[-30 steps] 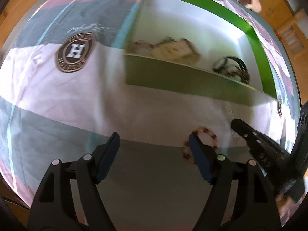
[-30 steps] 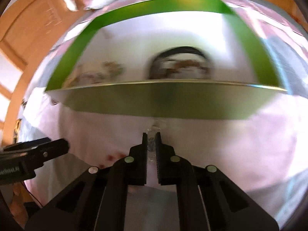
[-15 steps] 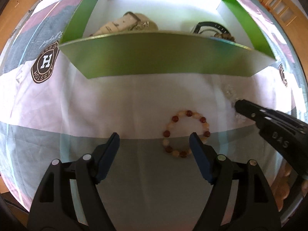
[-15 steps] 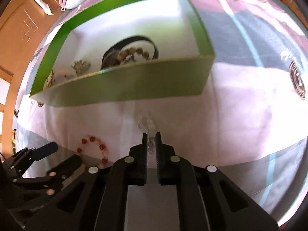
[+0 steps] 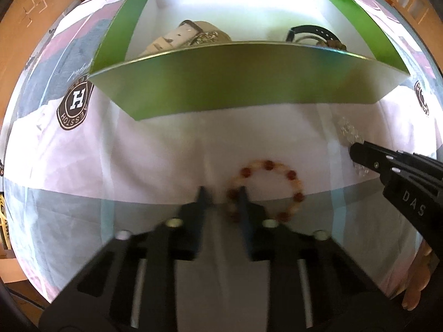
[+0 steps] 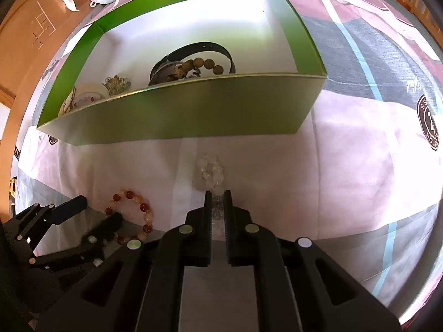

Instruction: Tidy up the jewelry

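Steeply downward, left gripper (image 5: 221, 193) has just closed beside beaded bracelet (image 5: 267, 189); right gripper (image 6: 218, 193) pinches clear bracelet (image 6: 210, 170).

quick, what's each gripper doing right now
Left gripper: fingers have just been closing on the red and cream bead bracelet, one side of its loop between them.
Right gripper: closed on the clear bead bracelet.

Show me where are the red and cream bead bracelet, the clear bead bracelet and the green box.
red and cream bead bracelet (image 5: 290, 175), left wrist view, a red bead on its far side.
clear bead bracelet (image 6: 211, 170), right wrist view, middle of bead cluster.
green box (image 6: 193, 116), right wrist view, near outer wall.
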### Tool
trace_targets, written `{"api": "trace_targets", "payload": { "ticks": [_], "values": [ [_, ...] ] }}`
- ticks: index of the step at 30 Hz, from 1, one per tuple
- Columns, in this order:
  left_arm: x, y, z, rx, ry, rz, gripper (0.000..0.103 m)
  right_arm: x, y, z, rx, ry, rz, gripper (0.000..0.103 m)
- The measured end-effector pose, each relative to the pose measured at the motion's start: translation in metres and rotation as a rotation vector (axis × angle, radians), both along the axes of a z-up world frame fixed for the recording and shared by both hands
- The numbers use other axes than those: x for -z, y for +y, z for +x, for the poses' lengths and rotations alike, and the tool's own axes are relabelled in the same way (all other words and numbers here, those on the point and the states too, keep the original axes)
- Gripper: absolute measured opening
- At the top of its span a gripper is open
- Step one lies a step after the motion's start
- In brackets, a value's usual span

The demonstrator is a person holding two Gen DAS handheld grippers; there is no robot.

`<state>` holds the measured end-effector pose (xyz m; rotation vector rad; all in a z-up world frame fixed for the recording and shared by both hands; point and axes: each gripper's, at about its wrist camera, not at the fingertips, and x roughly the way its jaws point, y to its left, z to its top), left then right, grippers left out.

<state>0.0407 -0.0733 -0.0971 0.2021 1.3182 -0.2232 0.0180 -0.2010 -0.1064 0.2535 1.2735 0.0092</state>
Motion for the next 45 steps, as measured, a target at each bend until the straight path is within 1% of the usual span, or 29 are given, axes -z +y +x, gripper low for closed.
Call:
{"api": "trace_targets", "payload": {
  "ticks": [6, 9, 18, 24, 32, 38, 45],
  "values": [
    [0.0, 0.0, 0.001, -0.021, -0.002, -0.002, 0.008, 0.002, 0.0, 0.0, -0.004, 0.002, -0.007, 0.008],
    [-0.003, 0.006, -0.001, -0.029, -0.001, -0.01, 0.008, 0.004, 0.003, 0.0, -0.007, 0.0, -0.016, 0.008],
    [-0.006, 0.002, -0.004, -0.031, -0.009, 0.001, 0.008, 0.006, 0.005, 0.001, -0.009, -0.002, -0.026, 0.008],
    [-0.02, 0.013, -0.005, -0.052, -0.052, -0.019, 0.007, 0.005, 0.006, 0.001, -0.009, -0.006, -0.027, 0.008],
    [-0.045, 0.014, -0.009, -0.042, -0.118, -0.034, 0.007, 0.0, 0.006, 0.001, -0.025, -0.024, -0.015, 0.008],
    [-0.042, 0.018, -0.01, -0.044, -0.116, -0.033, 0.007, -0.004, 0.007, 0.0, -0.033, -0.039, -0.012, 0.008],
    [-0.038, 0.024, -0.004, -0.045, -0.109, -0.031, 0.007, -0.014, 0.005, -0.002, -0.029, -0.089, -0.001, 0.008]
  ]
}}
